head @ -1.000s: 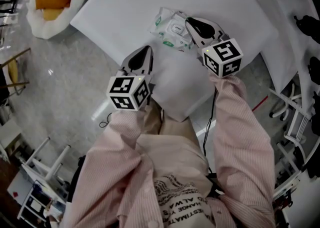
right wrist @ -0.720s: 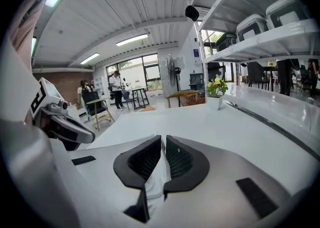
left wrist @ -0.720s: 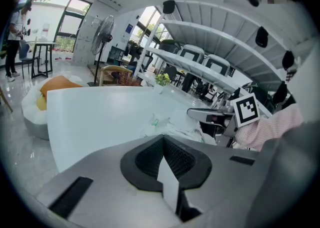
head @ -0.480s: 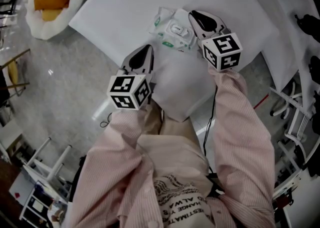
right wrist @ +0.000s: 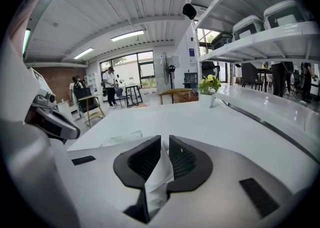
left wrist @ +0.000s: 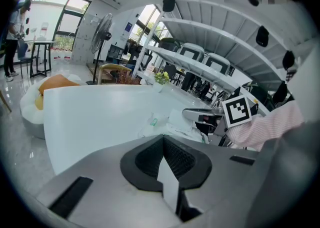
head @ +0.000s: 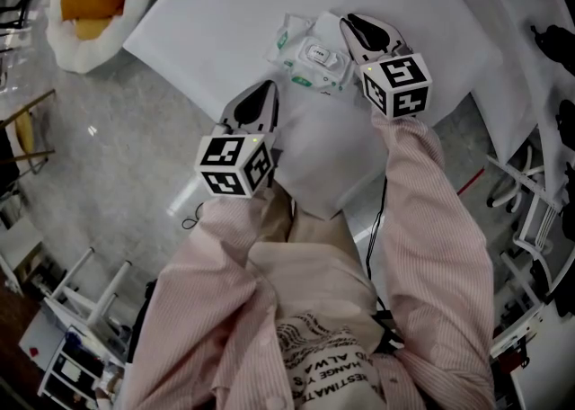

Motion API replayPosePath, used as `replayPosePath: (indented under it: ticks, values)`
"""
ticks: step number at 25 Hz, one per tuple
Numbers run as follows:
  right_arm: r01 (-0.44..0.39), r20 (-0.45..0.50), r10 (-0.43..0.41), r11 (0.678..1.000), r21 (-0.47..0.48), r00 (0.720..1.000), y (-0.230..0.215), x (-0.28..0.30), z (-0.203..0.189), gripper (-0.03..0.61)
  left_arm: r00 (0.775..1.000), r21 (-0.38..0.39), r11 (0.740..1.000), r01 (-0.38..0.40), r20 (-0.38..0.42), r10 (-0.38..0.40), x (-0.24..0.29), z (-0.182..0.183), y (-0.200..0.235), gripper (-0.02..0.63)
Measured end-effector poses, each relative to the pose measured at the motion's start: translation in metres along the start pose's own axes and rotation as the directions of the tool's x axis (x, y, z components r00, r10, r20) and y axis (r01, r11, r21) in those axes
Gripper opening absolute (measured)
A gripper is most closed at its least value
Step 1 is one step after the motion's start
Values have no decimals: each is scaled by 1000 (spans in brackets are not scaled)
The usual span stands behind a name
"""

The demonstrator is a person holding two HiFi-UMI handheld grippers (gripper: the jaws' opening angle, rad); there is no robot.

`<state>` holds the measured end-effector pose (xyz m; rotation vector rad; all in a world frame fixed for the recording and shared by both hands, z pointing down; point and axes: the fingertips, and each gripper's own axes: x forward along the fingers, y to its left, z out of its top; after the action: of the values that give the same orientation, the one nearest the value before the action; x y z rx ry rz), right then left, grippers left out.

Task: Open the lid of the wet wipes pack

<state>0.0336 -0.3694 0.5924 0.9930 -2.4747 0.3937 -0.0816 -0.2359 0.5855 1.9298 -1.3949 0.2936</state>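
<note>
Right gripper's (right wrist: 161,158) jaws are clamping thin film (right wrist: 159,174) at the wet wipes pack's (head: 305,56) edge. Pulling is risking slip and dragging the pack. Left gripper's (head: 264,88) jaws are sitting together, bracing nothing.

Flat white-green wet wipes pack (head: 304,54)

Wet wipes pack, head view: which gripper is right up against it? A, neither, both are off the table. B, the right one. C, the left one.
B: the right gripper has its tips at the right edge of the wet wipes pack, while the left gripper is apart from it, nearer the edge of the white table.
</note>
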Motion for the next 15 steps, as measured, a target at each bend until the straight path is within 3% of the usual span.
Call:
replayPosePath:
  ticks: [3, 7, 15]
  values:
    - [11, 16, -11, 1000, 10, 1000, 0, 0, 2, 28, 1000, 4, 1000, 4, -1, -4, 0, 1, -1, 0]
    - [22, 127, -28, 998, 50, 991, 3, -10, 18, 28, 1000, 12, 1000, 7, 5, -7, -3, 6, -1, 0]
    - [42, 145, -34, 998, -51, 989, 23, -36, 39, 20, 999, 44, 999, 23, 44, -25, -18, 28, -10, 0]
